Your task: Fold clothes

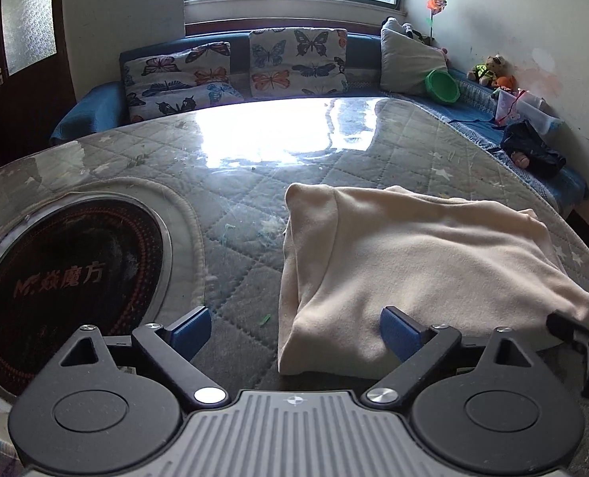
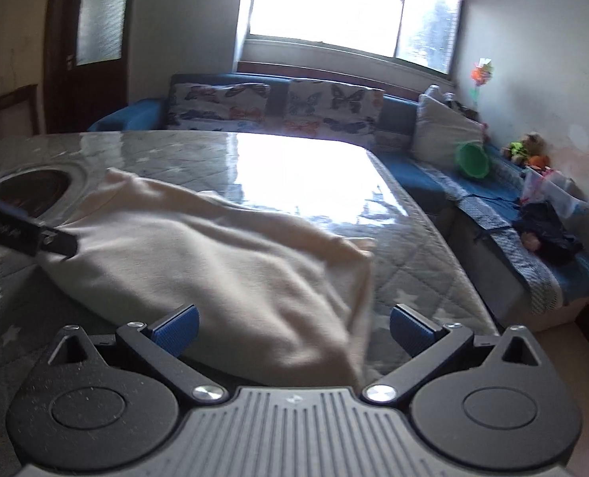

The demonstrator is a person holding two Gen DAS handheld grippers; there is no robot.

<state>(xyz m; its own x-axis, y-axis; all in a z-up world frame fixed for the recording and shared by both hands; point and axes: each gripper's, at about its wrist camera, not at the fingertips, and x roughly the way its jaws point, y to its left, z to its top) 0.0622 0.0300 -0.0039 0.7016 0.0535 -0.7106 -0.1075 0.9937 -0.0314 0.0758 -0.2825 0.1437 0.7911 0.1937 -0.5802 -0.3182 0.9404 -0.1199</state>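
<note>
Quilted, glossy table (image 1: 234,183) before blue sofa (image 1: 95,107)

Both wrist cameras sit low and close over the table (image 1: 254,183), angled down, facing the window (image 2: 354,8); both catch the cream garment (image 1: 433,246) and sofa (image 2: 373,119).

1. The folded garment (image 1: 425,254) is plain cream.
2. The table cover (image 1: 238,214) is grey, quilted in diamonds with pale stars.
3. The cushions (image 1: 298,61) carry blue, orange and black butterflies on white.
4. The sofa (image 2: 397,107) is blue.
5. The bowl (image 1: 442,86) is green.
</note>
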